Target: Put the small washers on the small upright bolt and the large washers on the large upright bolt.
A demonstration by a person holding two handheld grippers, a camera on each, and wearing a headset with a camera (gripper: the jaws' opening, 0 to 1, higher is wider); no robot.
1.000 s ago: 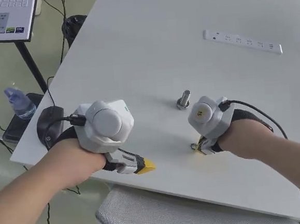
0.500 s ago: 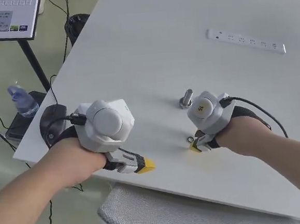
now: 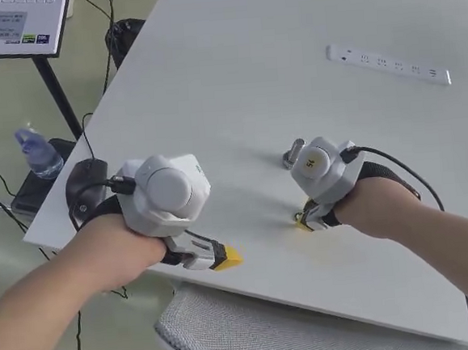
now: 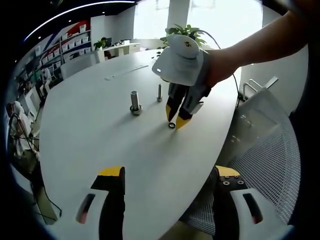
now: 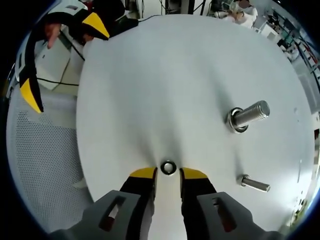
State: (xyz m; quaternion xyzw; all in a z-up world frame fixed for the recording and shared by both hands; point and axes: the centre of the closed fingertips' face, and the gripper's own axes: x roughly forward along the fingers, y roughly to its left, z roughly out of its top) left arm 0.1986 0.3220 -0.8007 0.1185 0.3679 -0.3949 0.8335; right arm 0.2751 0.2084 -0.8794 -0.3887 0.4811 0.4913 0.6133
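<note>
A small washer lies flat on the white table, just between the yellow fingertips of my right gripper. The jaws stand narrowly open around it, with a thin gap on each side. In the head view the right gripper points down at the table near its front edge. The large upright bolt stands just beyond it, half hidden in the head view. The small upright bolt is close by. My left gripper is wide open with nothing in it, left of the right gripper.
A white power strip lies at the far right of the table. A grey mesh chair sits below the front edge. Off the left edge are a water bottle, a black device and a screen.
My right gripper has shifted a little away from the front edge, and its body now covers part of the large bolt. The left gripper has stayed put. The head camera drifted slightly.
</note>
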